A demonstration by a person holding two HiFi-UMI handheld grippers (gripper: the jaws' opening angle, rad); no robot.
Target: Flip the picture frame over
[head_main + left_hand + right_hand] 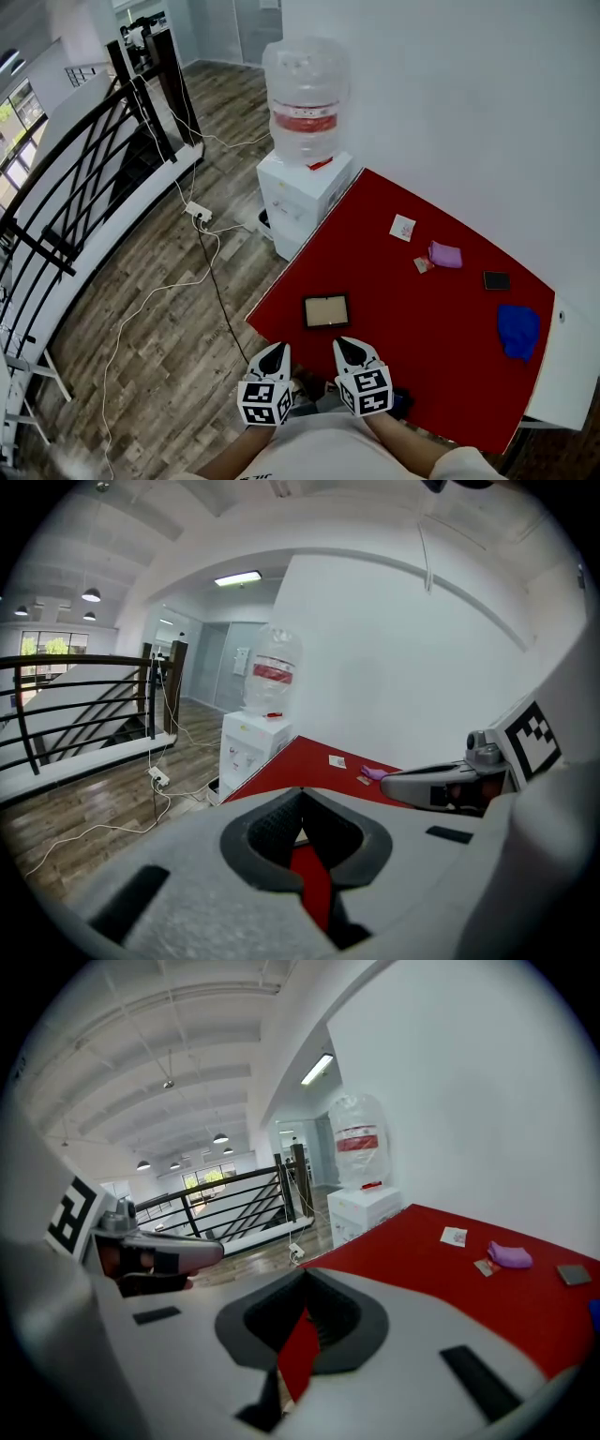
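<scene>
Nothing's flipped yet: picture frame (326, 310) lies untouched on the red table (441, 319), left gripper (273, 356) and right gripper (351, 352) both pressed together, empty.

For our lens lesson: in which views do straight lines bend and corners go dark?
Head view: sharp, evenly lit; the far edge of the red rectangular table bows mildly, and no corners are dark. Left gripper view: strong fisheye, the white wall arches, corners black. Right gripper view: same fisheye and black corners; the long ceiling strip light glows white.
</scene>
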